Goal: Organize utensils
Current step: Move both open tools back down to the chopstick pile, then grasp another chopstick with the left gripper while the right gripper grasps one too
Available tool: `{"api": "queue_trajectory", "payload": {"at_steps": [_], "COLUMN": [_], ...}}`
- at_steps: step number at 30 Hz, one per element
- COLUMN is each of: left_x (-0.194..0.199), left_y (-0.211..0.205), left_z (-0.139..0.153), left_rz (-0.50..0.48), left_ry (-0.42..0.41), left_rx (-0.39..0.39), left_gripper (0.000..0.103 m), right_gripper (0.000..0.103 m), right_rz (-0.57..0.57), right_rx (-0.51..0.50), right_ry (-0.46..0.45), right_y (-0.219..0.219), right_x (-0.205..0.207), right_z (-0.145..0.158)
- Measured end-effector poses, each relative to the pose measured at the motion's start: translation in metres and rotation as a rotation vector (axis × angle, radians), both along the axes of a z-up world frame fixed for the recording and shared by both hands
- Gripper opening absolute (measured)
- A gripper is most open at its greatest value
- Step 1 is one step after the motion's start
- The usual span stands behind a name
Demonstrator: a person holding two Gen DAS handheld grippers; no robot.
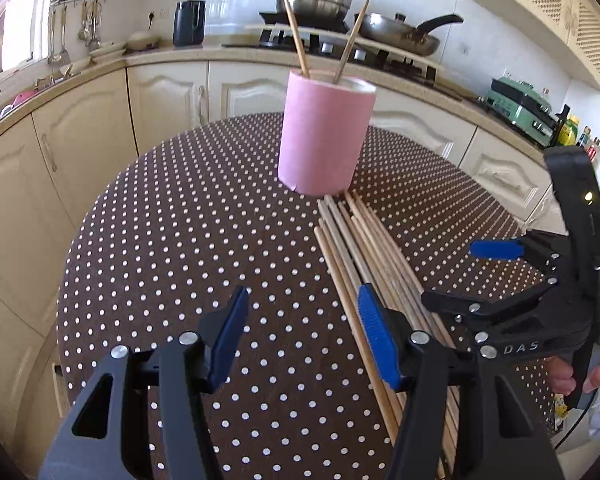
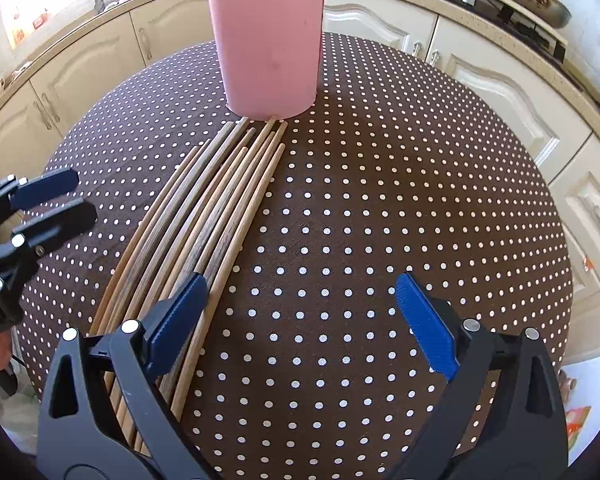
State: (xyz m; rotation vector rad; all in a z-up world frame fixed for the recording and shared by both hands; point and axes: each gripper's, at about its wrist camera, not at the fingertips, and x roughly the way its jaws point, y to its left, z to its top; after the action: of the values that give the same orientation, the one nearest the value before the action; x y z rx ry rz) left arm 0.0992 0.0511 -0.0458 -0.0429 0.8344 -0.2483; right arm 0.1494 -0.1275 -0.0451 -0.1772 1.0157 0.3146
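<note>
Left gripper (image 1: 304, 336): standing wide, gripping nothing, hovering over table (image 1: 180, 240).
Right gripper (image 2: 300, 320): gaping wide, carrying nothing.
Chopsticks (image 2: 220, 208): lying bundled at holder's 6 o'clock.
Pink holder (image 1: 324, 136): standing upright, holding two sticks (image 1: 296, 36).

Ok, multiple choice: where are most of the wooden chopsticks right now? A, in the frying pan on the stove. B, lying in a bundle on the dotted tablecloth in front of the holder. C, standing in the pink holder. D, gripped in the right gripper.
B: the chopstick bundle lies flat on the tablecloth in front of the pink holder, which holds only a couple, and both grippers are open and empty.
</note>
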Motion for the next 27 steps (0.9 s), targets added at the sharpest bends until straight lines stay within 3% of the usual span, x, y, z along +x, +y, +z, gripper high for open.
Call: {"api": "queue_trajectory", "payload": {"at_steps": [6, 8, 10, 16, 22, 27], "left_x": [0.002, 0.003, 0.004, 0.008, 0.013, 0.011], "left_y": [-0.011, -0.015, -0.017, -0.021, -0.026, -0.026], "left_z": [-0.005, -0.007, -0.008, -0.013, -0.017, -0.019], "left_rz": [-0.008, -0.011, -0.018, -0.015, -0.013, -0.018], "left_ry": [0.053, 0.069, 0.085, 0.109, 0.145, 0.150], "left_rx": [0.081, 0.105, 0.109, 0.125, 0.140, 0.132], "left_gripper": [0.057, 0.057, 0.057, 0.057, 0.057, 0.057], "right_gripper": [0.071, 0.056, 0.050, 0.038, 0.032, 0.029], "right_rz": [0.031, 0.045, 0.051, 0.054, 0.050, 0.077], "right_rx": [0.059, 0.071, 0.085, 0.094, 0.038, -0.023], "right_ry": [0.036, 0.034, 0.025, 0.041, 0.059, -0.019], "right_y": [-0.001, 0.000, 0.002, 0.011, 0.010, 0.013], "right_x": [0.013, 0.016, 0.017, 0.032, 0.029, 0.013], "right_z": [0.004, 0.005, 0.006, 0.010, 0.011, 0.008]}}
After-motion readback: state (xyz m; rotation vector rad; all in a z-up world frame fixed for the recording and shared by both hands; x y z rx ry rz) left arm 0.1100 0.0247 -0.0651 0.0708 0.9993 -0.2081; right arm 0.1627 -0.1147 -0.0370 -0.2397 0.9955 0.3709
